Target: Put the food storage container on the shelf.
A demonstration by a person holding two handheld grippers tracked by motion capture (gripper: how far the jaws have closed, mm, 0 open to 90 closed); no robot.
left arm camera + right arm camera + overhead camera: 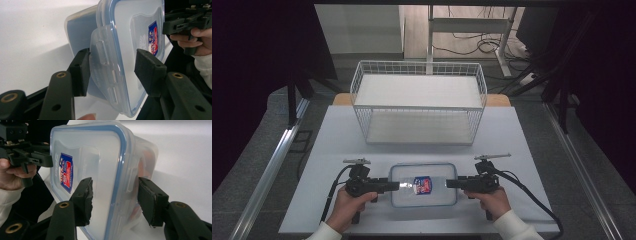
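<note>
A clear plastic box with a blue-rimmed lid and a red and blue sticker lies flat at the table's near middle. My left gripper is at its left short side and my right gripper at its right short side. In the left gripper view the box is close up, and the left gripper stands open with the side latch flap between its jaws. The right gripper is open too, straddling the lid rim of the box. Something orange shows through the wall.
A white wire basket with a lower shelf stands behind the box, across the middle of the white table top. A desk frame and floor cables lie beyond the table. Each gripper view also catches the other hand-held gripper.
</note>
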